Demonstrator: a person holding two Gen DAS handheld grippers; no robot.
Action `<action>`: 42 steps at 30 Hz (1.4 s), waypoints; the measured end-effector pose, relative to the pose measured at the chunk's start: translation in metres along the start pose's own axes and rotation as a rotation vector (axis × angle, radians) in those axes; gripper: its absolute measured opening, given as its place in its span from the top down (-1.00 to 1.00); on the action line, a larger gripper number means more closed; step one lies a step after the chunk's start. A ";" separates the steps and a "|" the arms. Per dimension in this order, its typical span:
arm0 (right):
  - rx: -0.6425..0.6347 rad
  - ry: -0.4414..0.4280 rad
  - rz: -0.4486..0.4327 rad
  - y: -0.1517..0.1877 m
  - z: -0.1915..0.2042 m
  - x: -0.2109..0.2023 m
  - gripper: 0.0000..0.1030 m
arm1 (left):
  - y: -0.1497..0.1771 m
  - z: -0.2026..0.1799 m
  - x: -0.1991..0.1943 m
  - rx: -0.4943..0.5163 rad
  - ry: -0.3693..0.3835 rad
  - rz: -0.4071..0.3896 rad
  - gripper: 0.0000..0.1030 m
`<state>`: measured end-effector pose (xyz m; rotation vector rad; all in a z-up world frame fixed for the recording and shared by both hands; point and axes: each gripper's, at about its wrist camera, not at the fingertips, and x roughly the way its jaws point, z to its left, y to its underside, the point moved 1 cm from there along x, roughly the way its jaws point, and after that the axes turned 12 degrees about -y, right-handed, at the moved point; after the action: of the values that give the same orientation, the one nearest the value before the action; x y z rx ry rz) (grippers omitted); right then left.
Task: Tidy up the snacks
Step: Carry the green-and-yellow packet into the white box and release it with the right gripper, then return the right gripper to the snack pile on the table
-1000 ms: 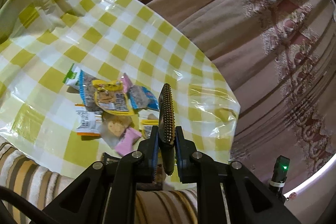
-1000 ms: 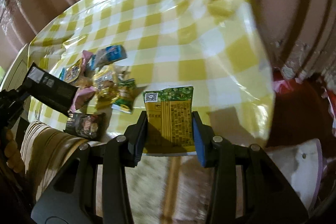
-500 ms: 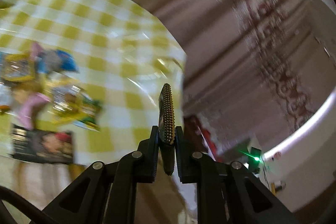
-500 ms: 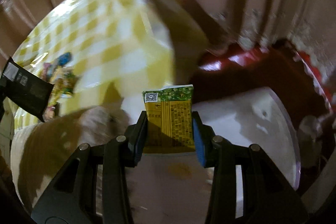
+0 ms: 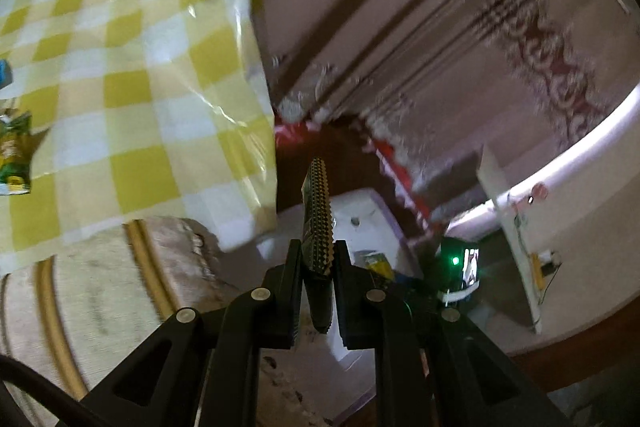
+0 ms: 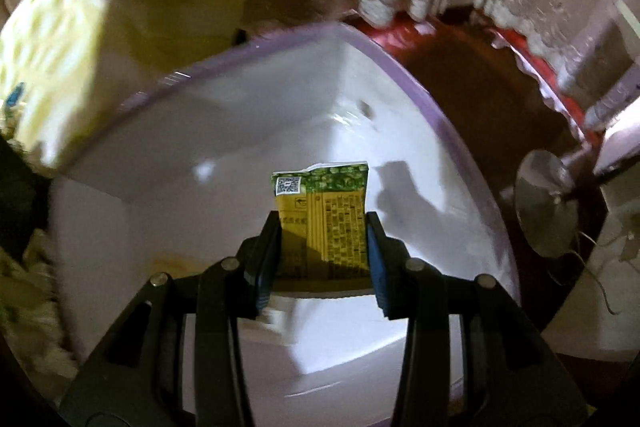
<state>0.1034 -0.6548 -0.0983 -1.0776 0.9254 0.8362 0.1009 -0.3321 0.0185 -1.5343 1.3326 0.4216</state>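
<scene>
My right gripper (image 6: 323, 239) is shut on a yellow and green snack packet (image 6: 325, 211) and holds it over a white bin (image 6: 224, 131) with a purple rim. My left gripper (image 5: 317, 259) is shut on a dark snack packet (image 5: 318, 211), seen edge-on with a serrated seal. It hangs past the table's right edge, above the same white bin (image 5: 360, 215), where the right gripper's yellow packet (image 5: 376, 263) also shows. A green snack packet (image 5: 14, 151) lies on the yellow checked tablecloth (image 5: 132, 67) at the far left.
A striped cushion (image 5: 92, 291) lies below the table's edge. Pink curtains (image 5: 420, 7) hang behind. Red cloth (image 6: 536, 67) lies on the dark floor beside the bin. A round metal stand base (image 6: 544, 203) sits right of the bin.
Both grippers have swung right, away from the snack pile on the table, to over the white bin. Each still holds its packet.
</scene>
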 end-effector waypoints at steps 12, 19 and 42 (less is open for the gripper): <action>0.048 0.035 -0.016 -0.011 -0.039 0.004 0.15 | 0.003 -0.010 0.030 0.029 -0.049 0.092 0.70; 0.069 0.054 -0.022 -0.018 -0.049 0.009 0.15 | 0.005 -0.012 0.039 0.046 -0.056 0.123 0.66; -0.096 -0.050 -0.047 -0.017 0.052 -0.026 -0.29 | 0.001 0.020 0.005 -0.063 -0.008 0.043 -0.01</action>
<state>0.1196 -0.6118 -0.0584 -1.1521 0.8217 0.8722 0.1090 -0.3177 0.0059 -1.5561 1.3595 0.5004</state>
